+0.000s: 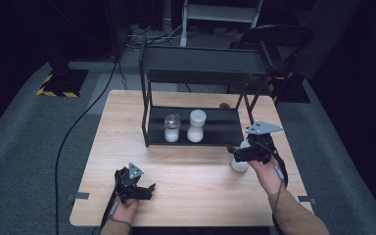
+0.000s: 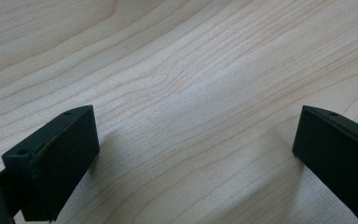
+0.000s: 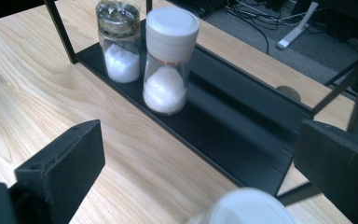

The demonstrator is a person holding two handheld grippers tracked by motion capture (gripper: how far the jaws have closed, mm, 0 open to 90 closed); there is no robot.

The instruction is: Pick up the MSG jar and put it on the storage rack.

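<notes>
High view: a black two-tier rack (image 1: 149, 122) stands toward the far edge of the wooden table (image 1: 191, 196). On its lower shelf sit a glass jar with a clear lid (image 1: 172, 128) and, just beside it, a white-capped jar (image 1: 197, 125), both part-filled with white grains. Near the right edge, in front of the rack's right end, a third white jar (image 1: 238, 164) stands on the tabletop. The right gripper (image 1: 239, 152) hangs over it, partly covering it. The left gripper (image 1: 147, 188) rests near the front edge, well apart from everything.

Left gripper view: its jaws stand wide apart over bare wood, with nothing between them.

Right gripper view: the jaws are spread wide, and the third jar's white cap (image 3: 251, 207) shows low between them, not pressed by either pad. The two shelf jars (image 3: 170, 60) stand beyond.

The jar looks light, rigid and probably smooth-sided, so it could slip. A level grip across the body below the cap seems safest, since a grip on the cap alone might loosen it.

The third jar's body is cut off in the right gripper view and half hidden from above, so its fill and material are unclear.
</notes>
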